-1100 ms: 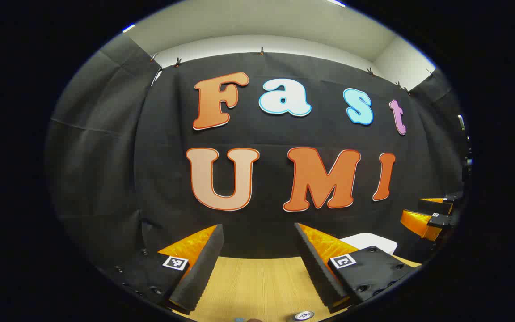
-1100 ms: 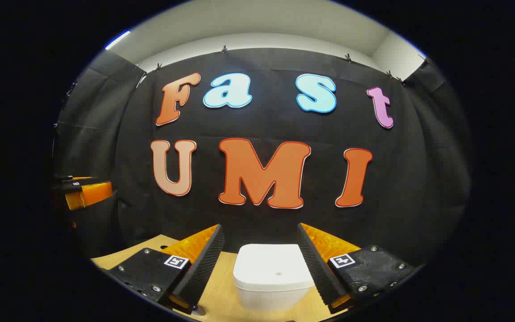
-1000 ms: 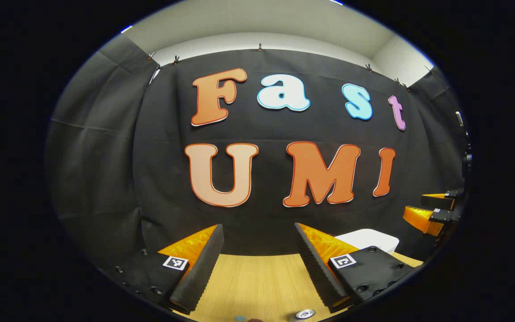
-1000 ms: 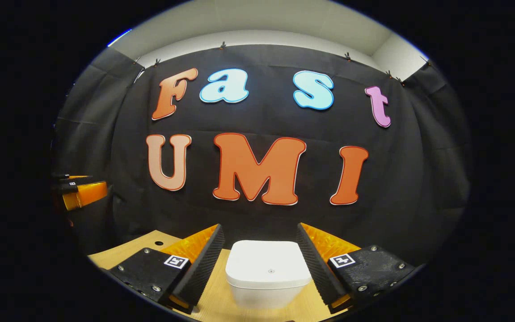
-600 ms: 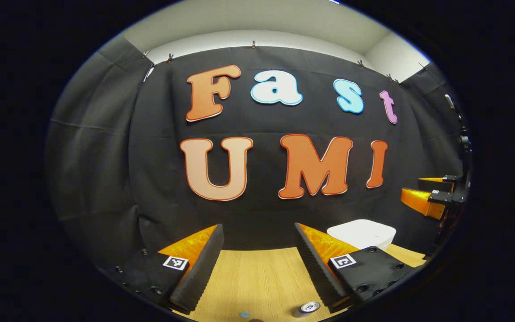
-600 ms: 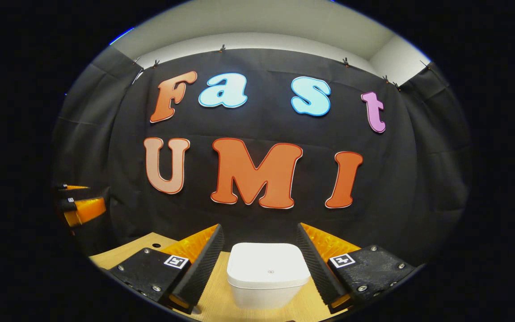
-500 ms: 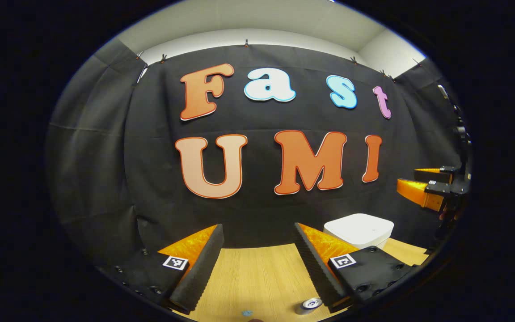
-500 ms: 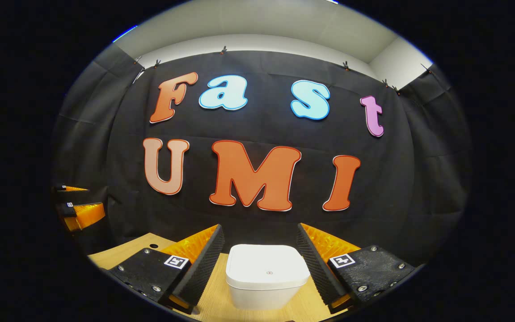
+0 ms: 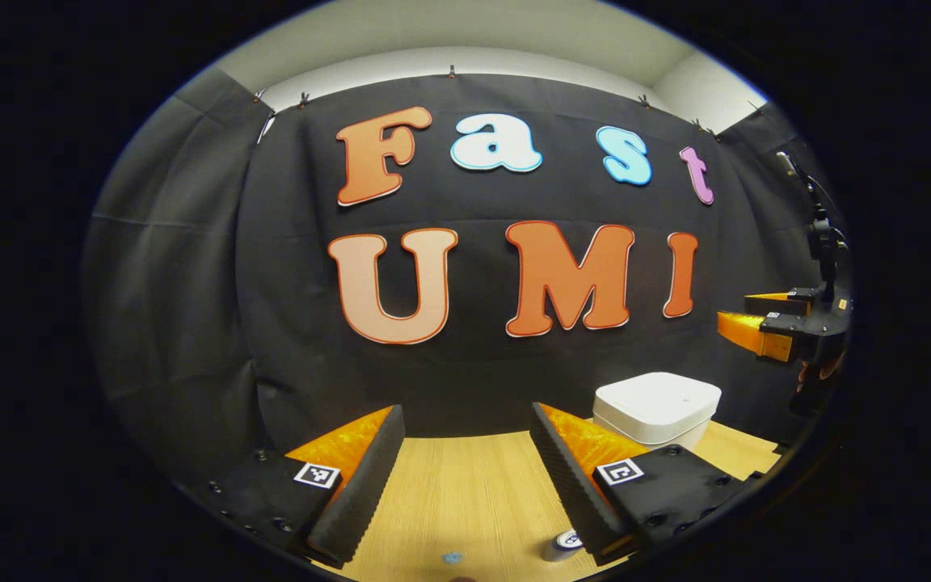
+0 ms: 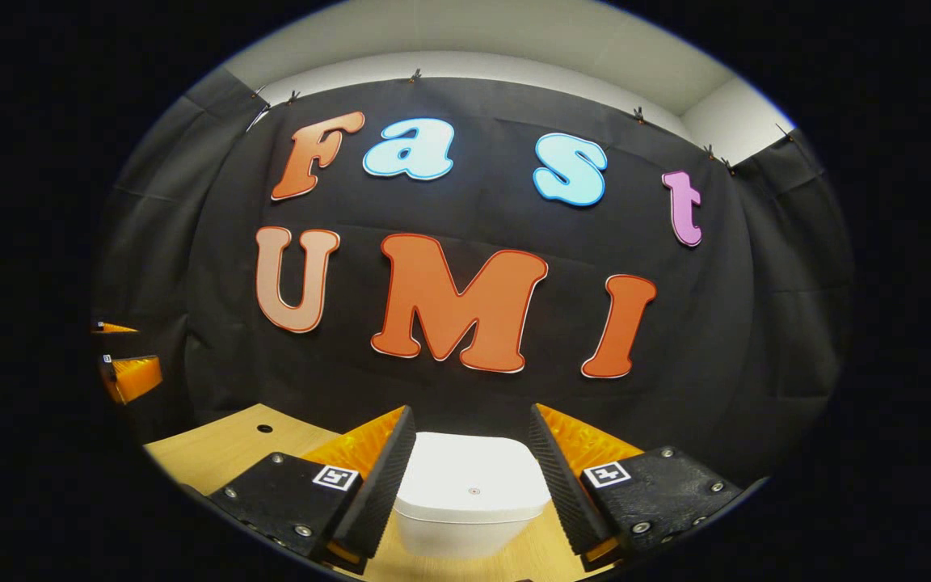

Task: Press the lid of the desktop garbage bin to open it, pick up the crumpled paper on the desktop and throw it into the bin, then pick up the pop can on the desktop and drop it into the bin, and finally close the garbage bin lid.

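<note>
The white garbage bin [image 10: 472,493] stands on the wooden table [image 10: 215,453] with its lid down. It sits just ahead of my right gripper [image 10: 471,412], framed between the two open fingers, which do not touch it. In the left gripper view the bin [image 9: 658,404] is at the right, beyond my open left gripper [image 9: 465,412], which holds nothing. The top of the pop can [image 9: 562,544] peeks out low down, partly hidden behind that gripper's right finger. The right gripper [image 9: 768,323] hangs in the air above the bin's far side.
Light wooden table [image 9: 465,493] reaches to the black cloth wall. A tiny blue speck [image 9: 452,557] lies near the front edge. A small round hole [image 10: 264,428] marks the tabletop at the left. The left gripper [image 10: 126,368] shows at the far left. A dark stand [image 9: 825,242] rises at the right.
The left gripper view has come to show more of the table, the bin and the can. The right gripper's fingers have narrowed a little and moved closer over the bin.
</note>
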### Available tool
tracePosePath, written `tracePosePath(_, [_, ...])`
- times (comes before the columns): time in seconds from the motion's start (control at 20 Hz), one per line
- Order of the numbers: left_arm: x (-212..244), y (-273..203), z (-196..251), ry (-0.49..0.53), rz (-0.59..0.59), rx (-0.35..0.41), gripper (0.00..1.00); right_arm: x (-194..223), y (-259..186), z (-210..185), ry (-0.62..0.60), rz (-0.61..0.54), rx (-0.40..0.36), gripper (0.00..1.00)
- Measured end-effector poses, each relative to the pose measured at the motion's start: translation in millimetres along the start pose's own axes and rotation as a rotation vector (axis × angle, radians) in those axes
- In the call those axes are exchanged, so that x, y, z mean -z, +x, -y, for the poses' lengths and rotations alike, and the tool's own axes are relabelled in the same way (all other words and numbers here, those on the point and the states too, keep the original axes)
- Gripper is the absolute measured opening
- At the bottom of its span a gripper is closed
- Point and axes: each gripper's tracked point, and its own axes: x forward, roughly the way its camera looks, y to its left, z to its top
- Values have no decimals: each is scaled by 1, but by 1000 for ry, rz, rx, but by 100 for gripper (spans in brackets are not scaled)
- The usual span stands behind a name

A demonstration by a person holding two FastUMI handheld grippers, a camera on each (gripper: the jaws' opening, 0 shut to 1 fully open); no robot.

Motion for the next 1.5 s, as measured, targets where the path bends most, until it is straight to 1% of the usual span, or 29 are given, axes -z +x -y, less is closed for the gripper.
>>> tracePosePath(0.05, [3,2,-1,4,-6,-15,99,4,8,3,-2,-10,-9,79])
tracePosePath(0.1, [3,4,-2,10,-3,-26,99,8,14,7,-4,-17,-15,67])
tracePosePath(0.15, [3,7,-3,17,-4,-40,99,11,20,8,-7,-25,-21,58])
tracePosePath(0.2, [3,9,-4,23,-7,-53,99,16,26,9,-8,-39,-30,58])
tracePosePath(0.25, [4,11,-5,25,-8,-62,99,22,32,11,-5,-55,-34,51])
tracePosePath(0.3, [3,13,-3,24,-7,-68,99,28,37,13,1,-72,-38,39])
tracePosePath(0.35, [4,16,-2,26,-9,-73,99,34,42,16,11,-89,-38,30])
tracePosePath(0.4, [6,18,0,30,-15,-81,99,41,47,17,22,-108,-44,25])
tracePosePath(0.45, [10,20,2,33,-28,-90,100,49,52,15,34,-132,-59,18])
tracePosePath(0.5, [11,23,4,34,-34,-91,99,56,56,15,40,-157,-77,15])
tracePosePath(0.65, [13,26,11,44,-44,-100,99,71,65,23,33,-190,-67,7])
tracePosePath(0.7, [14,27,12,46,-47,-102,99,76,67,21,44,-204,-78,4])
tracePosePath(0.75, [18,28,15,41,-56,-108,99,85,69,23,55,-230,-80,2])
tracePosePath(0.9, [25,31,19,23,-83,-115,99,106,72,23,72,-295,-97,2])
tracePosePath(1.25, [37,33,27,27,-125,-134,99,153,74,10,78,-423,-156,2])
tracePosePath(1.35, [40,34,30,28,-137,-136,99,162,74,8,74,-445,-167,2])
tracePosePath(1.5, [46,32,36,35,-152,-134,99,162,76,6,73,-430,-181,2])
